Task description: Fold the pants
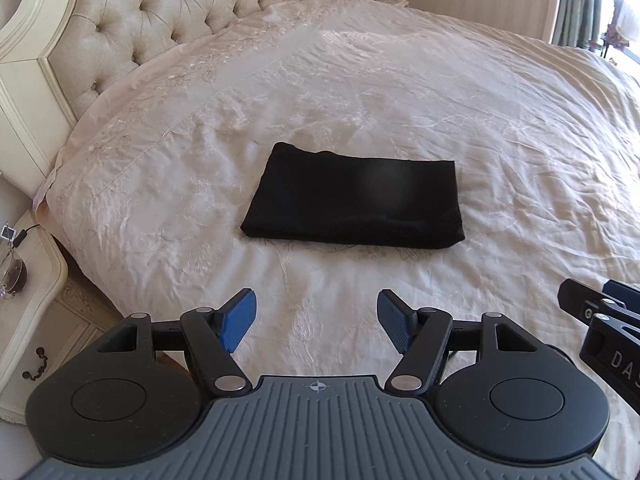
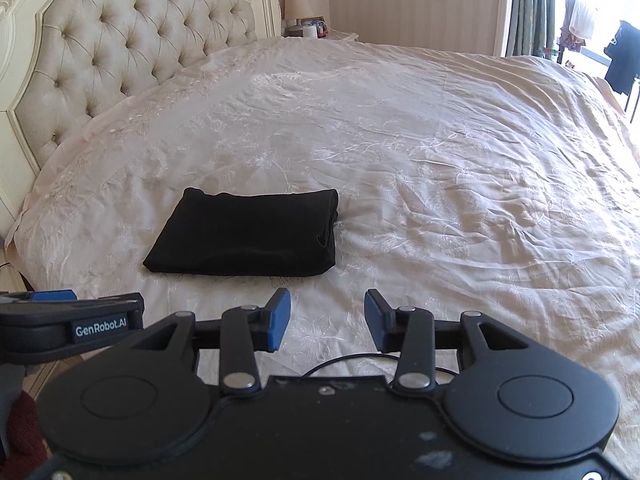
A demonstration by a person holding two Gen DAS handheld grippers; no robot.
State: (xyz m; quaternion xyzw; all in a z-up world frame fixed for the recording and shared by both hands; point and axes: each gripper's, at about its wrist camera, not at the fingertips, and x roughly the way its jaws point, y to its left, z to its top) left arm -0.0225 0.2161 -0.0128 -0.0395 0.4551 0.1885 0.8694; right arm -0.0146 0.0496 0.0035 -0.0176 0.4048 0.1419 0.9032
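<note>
- The pants [image 1: 354, 200] lie folded into a compact dark rectangle on the bed [image 1: 480, 128], mid-frame in the left view, left of centre in the right; long axis runs across the frame.
- Left gripper [image 1: 316, 320] sits squarely before them, likely nearer; jaws wide, empty.
- Right gripper [image 2: 326, 320] is offset rightward, open, empty.
- Nothing lies between; headboard [image 1: 168, 12] upper left.

"GenRobot.AI" on left gripper [image 2: 60, 300]
</note>
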